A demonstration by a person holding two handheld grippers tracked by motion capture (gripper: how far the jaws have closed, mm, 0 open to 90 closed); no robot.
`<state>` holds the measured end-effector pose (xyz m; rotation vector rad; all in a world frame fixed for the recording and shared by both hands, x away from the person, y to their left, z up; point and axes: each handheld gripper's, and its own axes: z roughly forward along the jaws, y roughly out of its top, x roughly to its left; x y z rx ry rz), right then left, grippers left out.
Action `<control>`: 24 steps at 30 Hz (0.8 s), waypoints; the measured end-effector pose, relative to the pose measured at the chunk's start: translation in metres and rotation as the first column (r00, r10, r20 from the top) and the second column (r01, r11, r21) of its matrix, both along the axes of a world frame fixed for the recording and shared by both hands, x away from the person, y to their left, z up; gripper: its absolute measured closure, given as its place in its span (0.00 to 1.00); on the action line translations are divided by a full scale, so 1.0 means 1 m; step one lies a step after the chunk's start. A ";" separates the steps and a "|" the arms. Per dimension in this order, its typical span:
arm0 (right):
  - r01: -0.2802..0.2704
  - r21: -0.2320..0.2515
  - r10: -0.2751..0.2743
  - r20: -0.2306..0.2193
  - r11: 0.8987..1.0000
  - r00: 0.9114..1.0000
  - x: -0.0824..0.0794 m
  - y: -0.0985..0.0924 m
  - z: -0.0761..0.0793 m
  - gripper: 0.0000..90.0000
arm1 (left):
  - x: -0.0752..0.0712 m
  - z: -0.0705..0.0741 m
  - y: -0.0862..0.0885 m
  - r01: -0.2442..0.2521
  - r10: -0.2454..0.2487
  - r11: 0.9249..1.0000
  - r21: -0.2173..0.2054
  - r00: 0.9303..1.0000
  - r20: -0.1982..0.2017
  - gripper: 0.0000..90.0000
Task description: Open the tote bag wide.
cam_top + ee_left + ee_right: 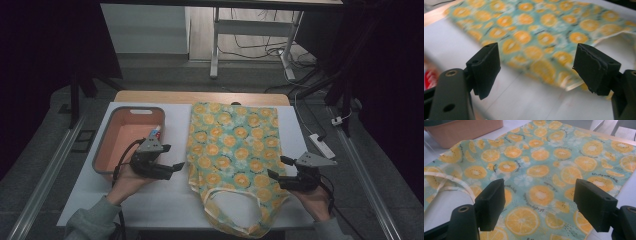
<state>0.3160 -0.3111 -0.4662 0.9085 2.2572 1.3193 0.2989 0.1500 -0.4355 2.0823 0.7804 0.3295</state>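
The left gripper [170, 156] is hovering released beside the bag [235, 150]. The right gripper [280, 167] is hanging released over the bag's near right corner.

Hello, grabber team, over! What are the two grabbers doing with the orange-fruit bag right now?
Left gripper open, beside the bag, not touching. Right gripper open, at the bag's other edge, nothing gripped. Bag flat on the table. Pink basket off to the side, nothing in the way.
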 end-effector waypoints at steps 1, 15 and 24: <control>0.000 0.000 0.000 0.000 1.000 1.000 0.000 0.000 0.000 0.28 | 0.001 0.003 -0.005 0.009 -0.009 1.000 0.006 1.000 0.009 0.24; -0.018 -0.013 0.018 -0.016 1.000 1.000 0.001 0.004 -0.005 0.28 | 0.018 0.004 -0.065 0.192 -0.190 0.979 0.064 0.981 -0.034 0.25; -0.020 -0.018 0.019 -0.033 1.000 0.999 0.003 0.005 -0.010 0.28 | 0.022 -0.023 -0.072 0.219 -0.208 0.972 0.089 0.970 -0.125 0.25</control>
